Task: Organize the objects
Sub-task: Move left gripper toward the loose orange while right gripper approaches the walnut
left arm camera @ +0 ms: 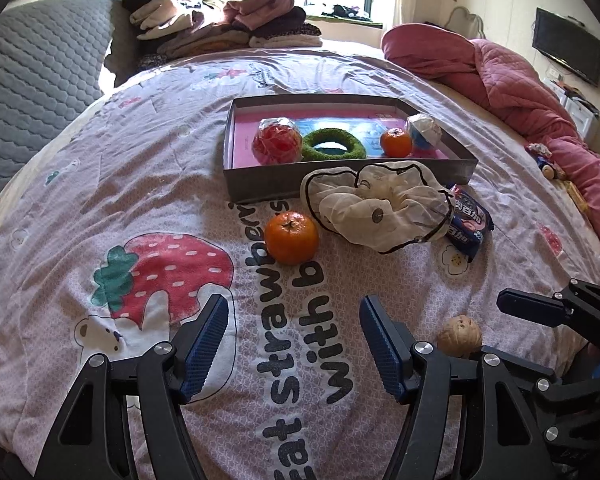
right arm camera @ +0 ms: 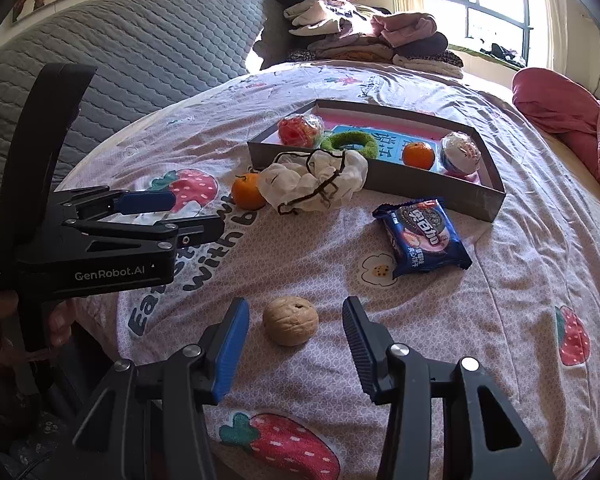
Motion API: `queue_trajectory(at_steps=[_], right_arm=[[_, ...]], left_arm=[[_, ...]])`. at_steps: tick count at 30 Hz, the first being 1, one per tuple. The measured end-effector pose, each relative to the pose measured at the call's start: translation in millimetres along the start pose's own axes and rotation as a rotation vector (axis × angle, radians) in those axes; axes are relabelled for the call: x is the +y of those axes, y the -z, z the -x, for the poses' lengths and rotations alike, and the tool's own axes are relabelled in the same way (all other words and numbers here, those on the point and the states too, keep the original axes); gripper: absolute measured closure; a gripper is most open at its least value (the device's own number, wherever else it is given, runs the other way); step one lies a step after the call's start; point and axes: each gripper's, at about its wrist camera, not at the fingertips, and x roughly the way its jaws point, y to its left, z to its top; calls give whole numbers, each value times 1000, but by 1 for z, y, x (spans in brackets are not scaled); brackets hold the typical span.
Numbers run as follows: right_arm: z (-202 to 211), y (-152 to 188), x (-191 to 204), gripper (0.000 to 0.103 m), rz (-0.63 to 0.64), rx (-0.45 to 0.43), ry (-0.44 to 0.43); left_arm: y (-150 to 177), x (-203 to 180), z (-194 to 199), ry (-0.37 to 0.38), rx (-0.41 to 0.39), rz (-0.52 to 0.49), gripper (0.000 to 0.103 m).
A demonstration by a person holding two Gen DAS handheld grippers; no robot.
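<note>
Four things lay in the box (left arm camera: 348, 184); outside it remained an orange (left arm camera: 291, 237), scrunchie (left arm camera: 380, 204), biscuit packet (right arm camera: 422, 236) and walnut (right arm camera: 290, 321). Both the left claw (left arm camera: 294, 340) and right claw (right arm camera: 296, 344) stood wide and empty.

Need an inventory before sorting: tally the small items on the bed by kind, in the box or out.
Oranges: 2
Wrapped balls: 2
Scrunchies: 2
Cookie packets: 1
Walnuts: 1
Total: 8
</note>
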Motion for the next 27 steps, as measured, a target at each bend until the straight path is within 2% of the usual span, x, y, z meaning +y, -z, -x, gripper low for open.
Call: queue_trajectory(at_steps=[27], right_arm=[[-28,5,3,55,23,41,-12]], left_arm=[[-18,10,-41,-7,14,15,33]])
